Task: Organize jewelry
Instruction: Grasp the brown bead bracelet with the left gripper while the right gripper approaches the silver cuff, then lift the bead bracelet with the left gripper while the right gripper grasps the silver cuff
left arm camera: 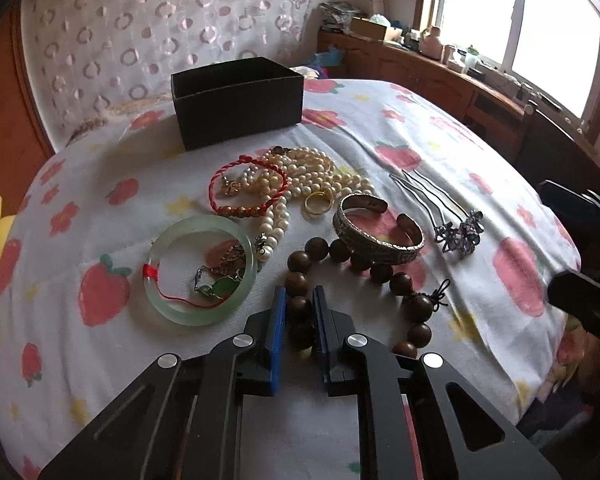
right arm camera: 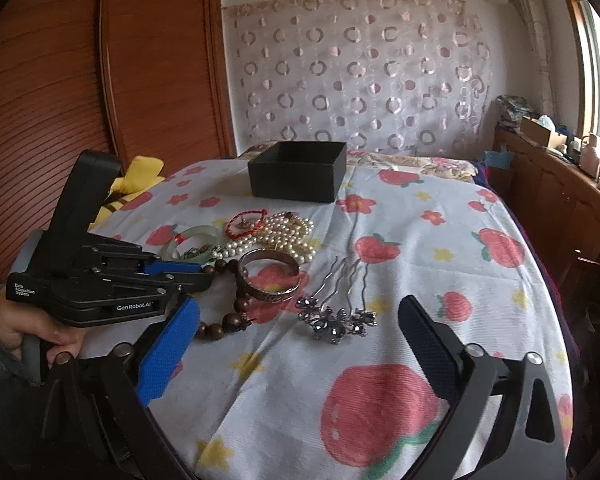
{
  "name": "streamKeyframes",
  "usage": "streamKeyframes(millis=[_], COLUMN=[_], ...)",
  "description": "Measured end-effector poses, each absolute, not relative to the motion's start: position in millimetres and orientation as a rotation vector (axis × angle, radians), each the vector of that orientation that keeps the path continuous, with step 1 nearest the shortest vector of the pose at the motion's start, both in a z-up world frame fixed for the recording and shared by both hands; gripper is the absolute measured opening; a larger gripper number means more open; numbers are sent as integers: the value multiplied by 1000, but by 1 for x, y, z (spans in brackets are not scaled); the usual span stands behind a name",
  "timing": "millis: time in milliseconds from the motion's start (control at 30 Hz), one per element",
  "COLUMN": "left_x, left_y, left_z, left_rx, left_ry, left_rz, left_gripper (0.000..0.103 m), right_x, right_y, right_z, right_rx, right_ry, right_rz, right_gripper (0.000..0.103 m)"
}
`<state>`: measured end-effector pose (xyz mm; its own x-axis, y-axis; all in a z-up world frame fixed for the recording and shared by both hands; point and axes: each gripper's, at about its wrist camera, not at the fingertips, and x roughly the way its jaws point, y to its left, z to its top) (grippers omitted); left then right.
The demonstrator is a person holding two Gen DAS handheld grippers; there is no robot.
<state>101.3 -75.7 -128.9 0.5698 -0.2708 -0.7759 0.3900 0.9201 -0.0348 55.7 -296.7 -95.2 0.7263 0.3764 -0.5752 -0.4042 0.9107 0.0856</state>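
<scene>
Jewelry lies on a strawberry-print cloth. My left gripper (left arm camera: 299,300) is shut on the brown wooden bead bracelet (left arm camera: 396,280), its blue pads pinching beads at the loop's left side; it also shows in the right wrist view (right arm camera: 210,272). Beside it lie a green jade bangle (left arm camera: 200,270), a red cord bracelet (left arm camera: 248,188), pearl strands (left arm camera: 312,172), a gold ring (left arm camera: 318,202), a silver cuff (left arm camera: 376,226) and a silver flower hair comb (left arm camera: 456,228). An open black box (left arm camera: 238,102) stands behind. My right gripper (right arm camera: 296,344) is open and empty, just in front of the hair comb (right arm camera: 336,320).
A yellow plush toy (right arm camera: 140,176) lies at the bed's left edge. A wooden wardrobe (right arm camera: 100,80) stands on the left and a cluttered wooden sideboard (right arm camera: 560,184) runs under the window on the right. A patterned curtain (right arm camera: 360,76) hangs behind.
</scene>
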Motion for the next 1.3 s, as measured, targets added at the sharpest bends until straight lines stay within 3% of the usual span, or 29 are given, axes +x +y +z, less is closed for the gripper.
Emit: streamKeyframes(millis=[67,333,733,967,1067,1300], left_x=[98,73,54,53,54,58], left_y=[-71,-41,-10,1,3,4], left_z=[-124,-78,-43,-38,-36,-27], left_rx=[152,111,63,51,46,50], left_ry=[862,723,615,595,589,565], left_rz=[-384,-379,-343,-321,-320,-313], left_gripper=[12,12,12,12,12,12], right_x=[59,83,118,129,128,120], right_y=[-296,-277,-220,-207,-204,-215], right_z=[-97,-103,-124,-133,-133,-113], right_rx=[-48,-74,-199,-295,-309,-247], right_ry=[639,702,818,849,845,782], right_rz=[444,527,628,593,605,621], right_gripper=[87,46,24,22,8,6])
